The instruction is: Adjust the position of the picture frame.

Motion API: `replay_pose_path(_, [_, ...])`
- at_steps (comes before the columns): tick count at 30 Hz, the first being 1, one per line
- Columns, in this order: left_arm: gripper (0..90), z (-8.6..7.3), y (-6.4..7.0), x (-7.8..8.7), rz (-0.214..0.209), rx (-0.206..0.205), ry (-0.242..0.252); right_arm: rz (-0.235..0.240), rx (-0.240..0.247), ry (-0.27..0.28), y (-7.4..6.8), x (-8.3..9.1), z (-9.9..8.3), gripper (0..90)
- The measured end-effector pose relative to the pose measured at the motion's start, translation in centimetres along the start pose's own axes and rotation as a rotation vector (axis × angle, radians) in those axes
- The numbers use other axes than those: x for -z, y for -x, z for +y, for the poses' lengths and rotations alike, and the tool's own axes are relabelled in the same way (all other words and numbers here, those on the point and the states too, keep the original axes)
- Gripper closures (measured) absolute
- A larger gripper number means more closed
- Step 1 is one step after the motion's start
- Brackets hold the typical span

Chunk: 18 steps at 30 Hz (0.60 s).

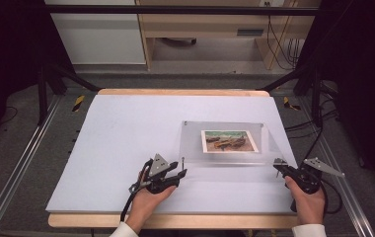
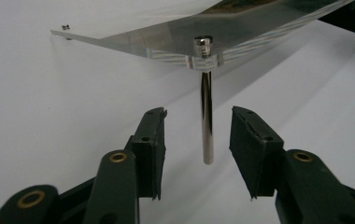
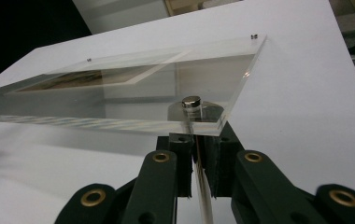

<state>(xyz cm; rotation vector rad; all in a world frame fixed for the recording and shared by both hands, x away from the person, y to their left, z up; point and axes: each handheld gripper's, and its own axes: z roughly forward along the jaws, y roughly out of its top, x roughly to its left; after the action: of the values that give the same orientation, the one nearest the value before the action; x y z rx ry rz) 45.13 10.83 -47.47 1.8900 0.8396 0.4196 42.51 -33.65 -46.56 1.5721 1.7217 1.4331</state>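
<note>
Right gripper view: right gripper (image 3: 197, 184) clamps one metal leg (image 3: 202, 196) of the acrylic frame (image 3: 133, 100).
Left gripper (image 2: 196, 135) stands open around the other leg (image 2: 207, 119), seemingly untouched; closing comes next.

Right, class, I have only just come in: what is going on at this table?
A person works on a clear acrylic picture frame with a small picture in it, using a gripper in each hand. The frame's near edge is raised on metal legs. The right gripper is shut on the near right leg, under a silver cap. The left gripper is open, its jaws either side of the near left leg without touching it.
</note>
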Motion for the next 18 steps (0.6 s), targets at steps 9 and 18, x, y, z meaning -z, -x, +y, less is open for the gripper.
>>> replay_pose_path(9, [64.3,0.22,-0.21,-0.59,-0.010,0.039,0.033,0.005,-0.002,-0.001,0.07,0.00,-0.02,82.3])
replay_pose_path(18, [77.7,0.64,-0.48,-0.97,-0.049,0.112,0.107,0.005,0.002,0.003,0.07,0.01,0.00,82.3])
